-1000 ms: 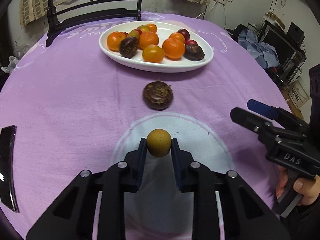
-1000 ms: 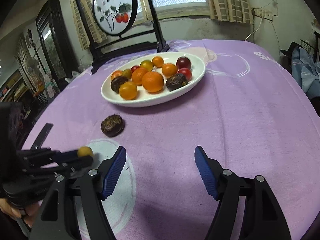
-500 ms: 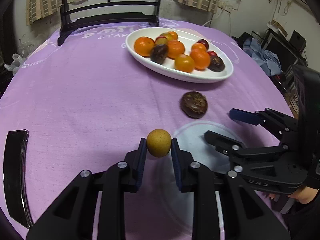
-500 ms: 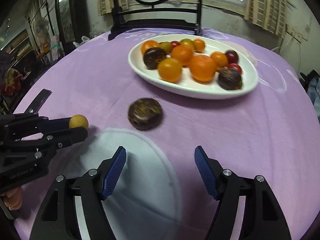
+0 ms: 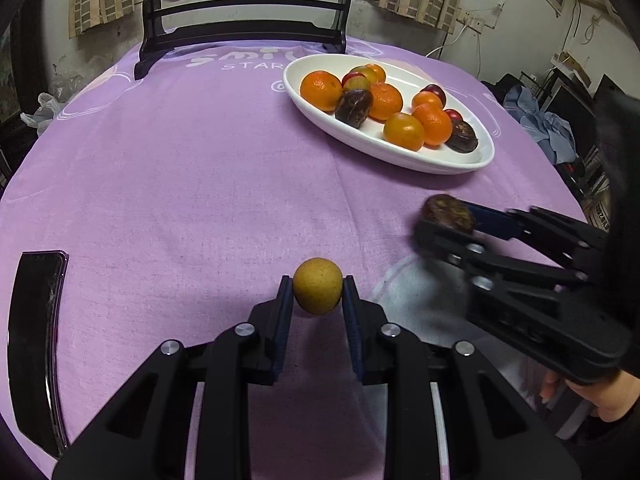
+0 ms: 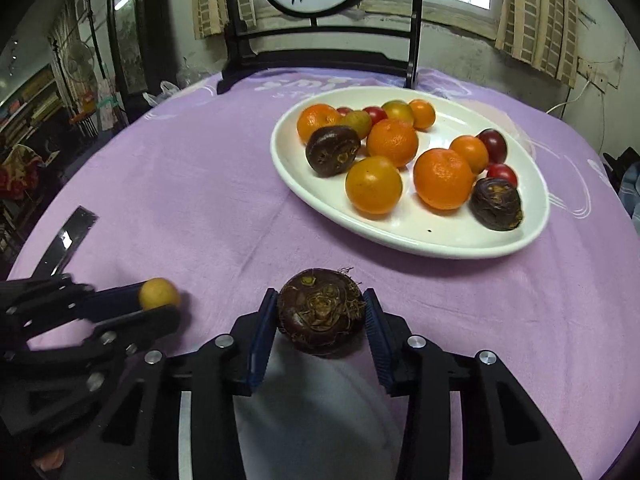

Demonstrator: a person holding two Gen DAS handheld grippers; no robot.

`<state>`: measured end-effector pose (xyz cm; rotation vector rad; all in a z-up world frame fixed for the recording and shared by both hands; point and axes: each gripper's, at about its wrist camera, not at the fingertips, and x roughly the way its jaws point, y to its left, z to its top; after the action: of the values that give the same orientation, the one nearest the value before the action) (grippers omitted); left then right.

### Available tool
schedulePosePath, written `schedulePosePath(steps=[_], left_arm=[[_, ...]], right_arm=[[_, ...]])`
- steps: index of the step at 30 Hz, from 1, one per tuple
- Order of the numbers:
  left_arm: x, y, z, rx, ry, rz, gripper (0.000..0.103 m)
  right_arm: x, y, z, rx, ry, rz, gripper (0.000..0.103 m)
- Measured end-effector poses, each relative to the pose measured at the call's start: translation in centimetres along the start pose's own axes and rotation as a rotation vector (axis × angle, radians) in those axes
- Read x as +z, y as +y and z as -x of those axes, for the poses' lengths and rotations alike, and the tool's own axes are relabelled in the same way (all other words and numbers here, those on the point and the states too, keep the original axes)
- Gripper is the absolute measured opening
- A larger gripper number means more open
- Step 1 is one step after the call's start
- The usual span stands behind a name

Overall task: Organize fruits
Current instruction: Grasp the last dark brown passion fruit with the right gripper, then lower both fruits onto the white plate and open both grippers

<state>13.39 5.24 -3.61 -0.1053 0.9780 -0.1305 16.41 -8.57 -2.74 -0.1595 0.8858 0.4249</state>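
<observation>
My left gripper (image 5: 317,280) is shut on a small round yellow fruit (image 5: 318,292), held just above the purple cloth. To its right, my right gripper (image 6: 320,300) has its jaws closing on a dark brown, rough-skinned fruit (image 6: 321,314); both blue pads touch its sides. The same fruit (image 5: 446,210) shows at the right gripper's tips in the left wrist view. In the right wrist view, the left gripper (image 6: 160,306) and the yellow fruit (image 6: 159,293) sit at the lower left. Beyond stands a white oval plate (image 6: 400,236) (image 5: 404,162) with several oranges, dark fruits and small red ones.
A dark, flat phone-like object (image 5: 36,340) (image 6: 64,240) lies near the left table edge. A black chair back (image 5: 244,32) rises behind the round table. A white printed patch (image 5: 416,300) marks the cloth under the grippers. Clutter stands off the table's right side.
My right gripper moved up to the dark fruit and its jaws closed around it. The left gripper, still holding the yellow fruit, shifted left, so the plate now lies further right.
</observation>
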Motion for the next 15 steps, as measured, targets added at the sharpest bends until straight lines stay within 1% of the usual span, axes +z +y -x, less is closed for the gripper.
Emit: schedulePosePath(steps=[3, 9, 12, 15], left_arm=[[-0.1, -0.5, 0.1, 0.006, -0.001, -0.016, 0.024], [0.0, -3.1, 1.2, -0.020, -0.008, -0.076, 0.024], [0.9, -4.4, 1.6, -0.045, -0.001, -0.090, 0.024], [2.8, -5.8, 2.0, -0.042, -0.018, -0.116, 0.024]], right_arm=[[-1.1, -1.5, 2.2, 0.006, -0.020, -0.024, 0.043], [-2.5, -6.1, 5.8, -0.030, -0.064, -0.087, 0.044], [-2.4, -7.9, 7.1, -0.028, -0.092, -0.112, 0.044], [-1.7, -8.9, 7.7, -0.013, -0.120, -0.126, 0.043]])
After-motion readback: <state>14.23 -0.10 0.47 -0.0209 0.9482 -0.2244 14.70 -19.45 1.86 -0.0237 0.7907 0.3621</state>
